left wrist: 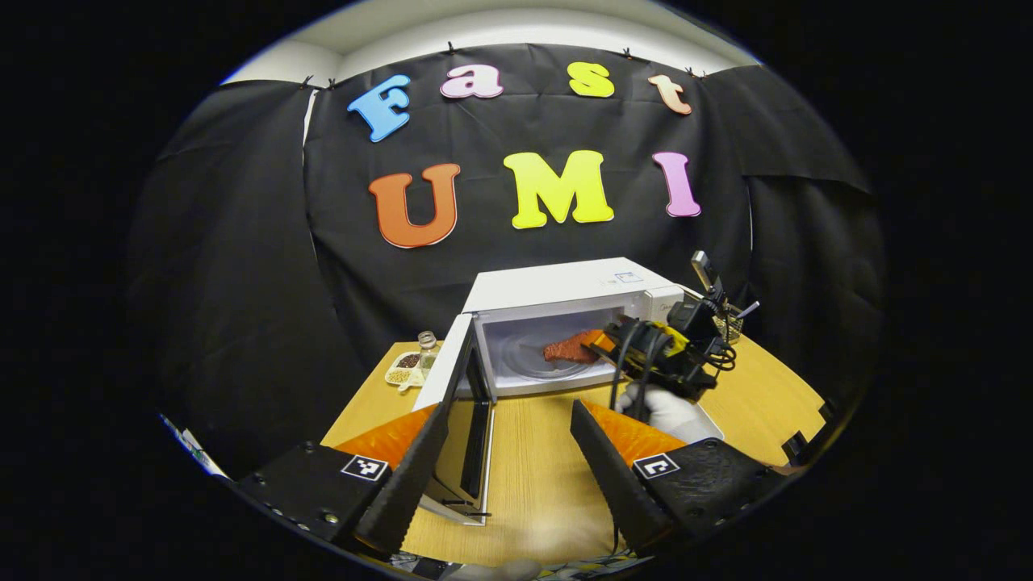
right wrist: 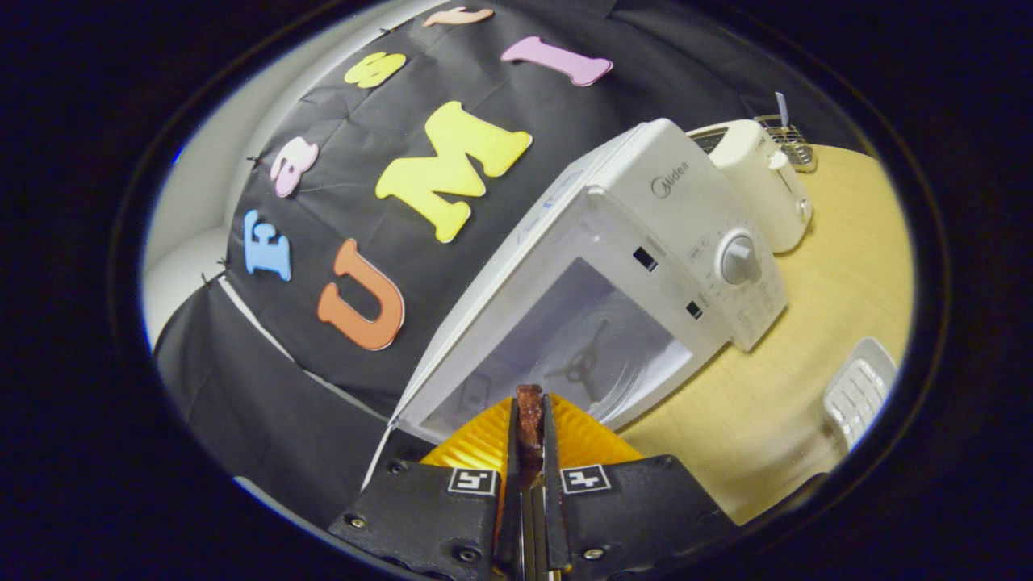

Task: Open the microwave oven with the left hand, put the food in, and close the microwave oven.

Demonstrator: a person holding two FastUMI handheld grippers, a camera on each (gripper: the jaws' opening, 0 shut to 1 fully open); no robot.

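Note:
The white microwave [left wrist: 565, 294] stands on the wooden table with its door [left wrist: 452, 387] swung wide to the left. A reddish-brown slab of food [left wrist: 569, 349] hangs at the mouth of the cavity, above the glass turntable [left wrist: 533, 359], held by my right gripper [left wrist: 601, 343] in a white-gloved hand [left wrist: 666, 407]. In the right gripper view my right gripper [right wrist: 530, 403] is shut on the food [right wrist: 529, 420], facing the tilted microwave cavity [right wrist: 581, 347]. My left gripper [left wrist: 510, 415] is open in front of the microwave, its left finger beside the door's edge, holding nothing.
A small dish of spices [left wrist: 403, 371] and a glass jar [left wrist: 426, 343] sit left of the microwave. A white appliance [right wrist: 759, 186] and a wire basket [right wrist: 787, 133] stand beyond its control dial [right wrist: 738, 258]. A white ribbed tray [right wrist: 859, 387] lies on the table [right wrist: 767, 403].

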